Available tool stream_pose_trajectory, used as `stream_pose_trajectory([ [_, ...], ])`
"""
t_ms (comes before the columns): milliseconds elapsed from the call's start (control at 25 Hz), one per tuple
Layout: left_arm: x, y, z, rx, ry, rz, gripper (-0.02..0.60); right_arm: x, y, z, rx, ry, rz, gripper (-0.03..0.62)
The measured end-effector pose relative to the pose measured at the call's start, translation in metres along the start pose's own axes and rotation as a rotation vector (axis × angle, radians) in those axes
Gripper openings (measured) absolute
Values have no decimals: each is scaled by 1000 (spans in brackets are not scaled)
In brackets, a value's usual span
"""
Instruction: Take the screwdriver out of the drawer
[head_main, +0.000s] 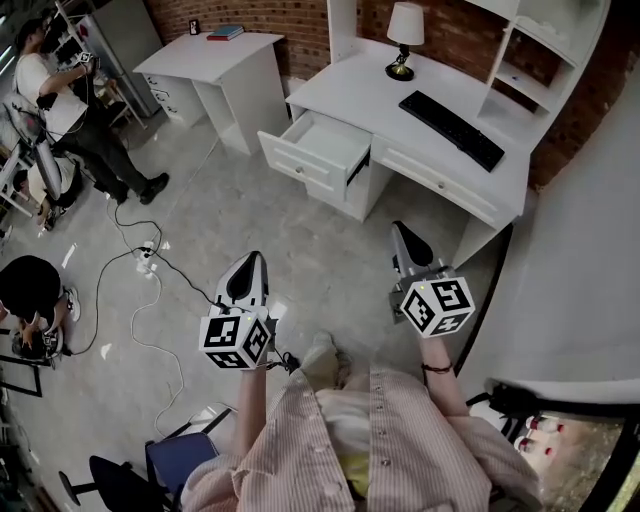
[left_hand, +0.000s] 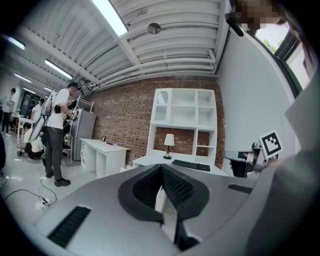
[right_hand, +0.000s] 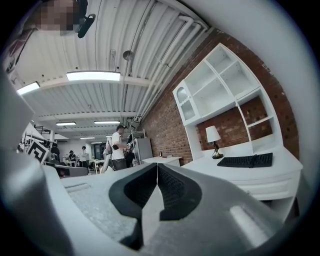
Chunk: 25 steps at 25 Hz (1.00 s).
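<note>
- The left tongs (head_main: 250, 260) are low in the middle of the head view. They are held out over the gray floor (head_main: 330, 240).
- In the left gripper view the two jaws are pressed together at their tips, with nothing between them.
- The right tongs (head_main: 403, 230) are a little to the right of the middle and point toward the white table (head_main: 350, 90).
- In the right gripper view these jaws are pressed together too, and they hold nothing.
- The drawer (head_main: 325, 150) on the table's left side, in the upper middle of the head view, is pulled open. It is well apart from both tongs.
- The screwdriver cannot be made out. The inside of the drawer is too small and pale to tell what lies in it.
- A black keyboard (head_main: 452, 130) and a lamp (head_main: 404, 38) sit on the table top.
- The white shelves (head_main: 540, 50) above the table are cut off at the upper right corner.
- A smaller white table (head_main: 215, 55) stands at the upper left, with a book (head_main: 225, 32) on top.
- At the left edge a standing person (head_main: 70, 110) and a crouching person (head_main: 30, 300) are each partly cut off.
- Thin cables (head_main: 150, 290) trail over the floor near them.
- A striped shirt (head_main: 400, 440) fills the bottom of the head view and hides the floor under it.
</note>
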<state>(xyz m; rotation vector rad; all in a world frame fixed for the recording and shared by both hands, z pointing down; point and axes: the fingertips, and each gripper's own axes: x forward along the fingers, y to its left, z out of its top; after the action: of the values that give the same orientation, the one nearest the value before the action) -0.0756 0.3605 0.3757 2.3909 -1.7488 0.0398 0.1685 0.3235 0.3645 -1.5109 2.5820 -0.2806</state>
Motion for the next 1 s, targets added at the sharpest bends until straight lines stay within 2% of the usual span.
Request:
stream_pose_trajectory([
  [440,35,22,-8,-33,17,20,-2,42,-18,-12,23,33,11,34],
  [800,108,68,-1,-59,40,28,-2,122,-48,-21,49,59,-15,82],
  [1000,155,96,1,-67,69,8,-2,172,-64,-31,70,86,-36,108],
])
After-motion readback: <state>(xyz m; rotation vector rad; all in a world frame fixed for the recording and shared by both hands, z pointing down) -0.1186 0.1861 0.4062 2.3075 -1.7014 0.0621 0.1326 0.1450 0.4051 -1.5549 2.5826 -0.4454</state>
